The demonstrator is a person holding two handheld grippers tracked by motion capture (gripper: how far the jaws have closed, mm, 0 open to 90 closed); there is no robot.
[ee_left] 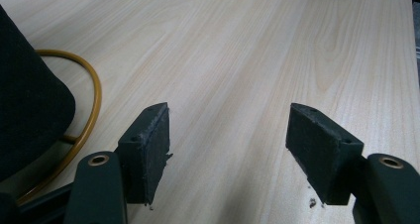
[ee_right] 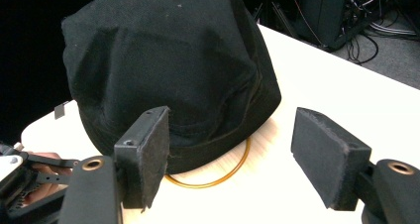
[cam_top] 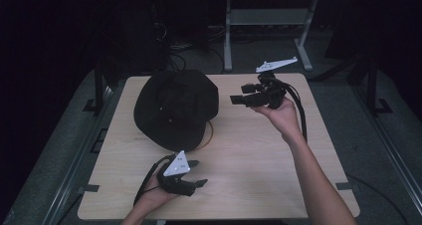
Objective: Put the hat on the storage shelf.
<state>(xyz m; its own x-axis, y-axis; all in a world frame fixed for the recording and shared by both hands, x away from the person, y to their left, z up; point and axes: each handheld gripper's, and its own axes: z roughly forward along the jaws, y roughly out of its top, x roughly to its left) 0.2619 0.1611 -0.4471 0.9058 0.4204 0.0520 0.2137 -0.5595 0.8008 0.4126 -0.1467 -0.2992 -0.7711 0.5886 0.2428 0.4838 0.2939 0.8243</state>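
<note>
A black bucket hat (cam_top: pixel 175 108) lies on the left half of the wooden table (cam_top: pixel 249 155), over a thin gold ring (cam_top: pixel 211 134) that peeks out under its brim. My right gripper (cam_top: pixel 235 94) hovers just right of the hat, pointing left at it, open with nothing between its jaws. From the right gripper view the hat (ee_right: pixel 168 70) fills the upper left and the gold ring (ee_right: pixel 223 177) curves out below its brim. My left gripper (cam_top: pixel 198 173) rests near the table's front edge, open and empty, pointing right. Its own view has the hat's edge (ee_left: pixel 29 110) and the ring (ee_left: pixel 91 105) at the left.
Bare wood (ee_left: pixel 257 60) stretches ahead of the left gripper. Beyond the table's far edge stand a grey metal frame (cam_top: pixel 268 31) and tangled cables (cam_top: pixel 171 46) on the dark floor. Rails run along both sides of the table.
</note>
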